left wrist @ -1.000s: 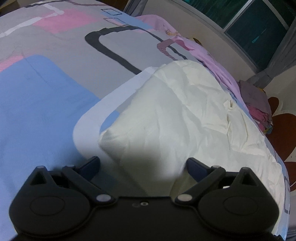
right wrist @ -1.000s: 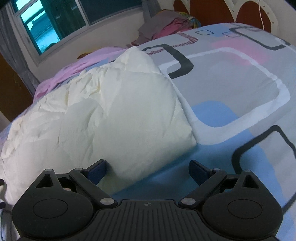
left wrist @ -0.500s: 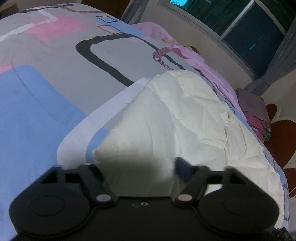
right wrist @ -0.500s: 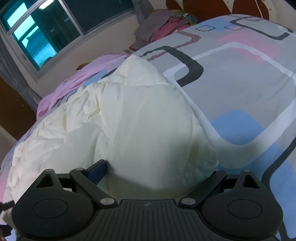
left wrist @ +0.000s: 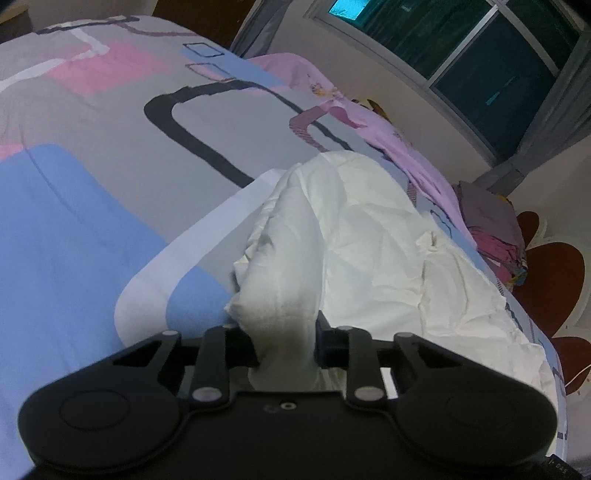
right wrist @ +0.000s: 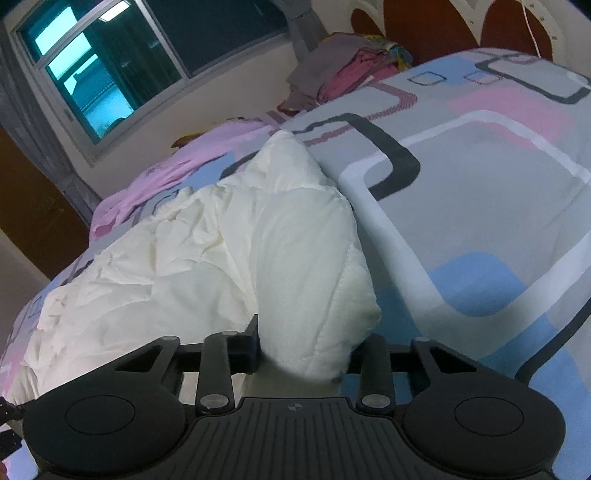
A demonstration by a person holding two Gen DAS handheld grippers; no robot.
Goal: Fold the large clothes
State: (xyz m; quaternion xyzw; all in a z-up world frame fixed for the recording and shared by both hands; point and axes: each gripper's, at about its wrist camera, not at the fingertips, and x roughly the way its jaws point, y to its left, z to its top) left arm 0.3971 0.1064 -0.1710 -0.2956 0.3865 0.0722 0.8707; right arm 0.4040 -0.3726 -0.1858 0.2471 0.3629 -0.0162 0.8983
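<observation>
A large cream-white padded garment (left wrist: 369, 236) lies spread on the bed; it also shows in the right wrist view (right wrist: 229, 236). My left gripper (left wrist: 284, 343) is shut on one near corner of it, the cloth bunched between the jaws. My right gripper (right wrist: 306, 350) is shut on the other near corner, which bulges thick between its jaws. Both corners are lifted a little off the bed.
The bed cover (left wrist: 92, 184) is grey with blue, pink and black shapes. A lilac cloth (left wrist: 399, 140) lies along the far edge. A pile of folded clothes (right wrist: 347, 70) sits by the headboard (right wrist: 461, 22). A window (right wrist: 110, 62) is beyond.
Both grippers were open around the garment's corners a second ago. They have closed on the corners and raised them slightly, bunching the cloth.
</observation>
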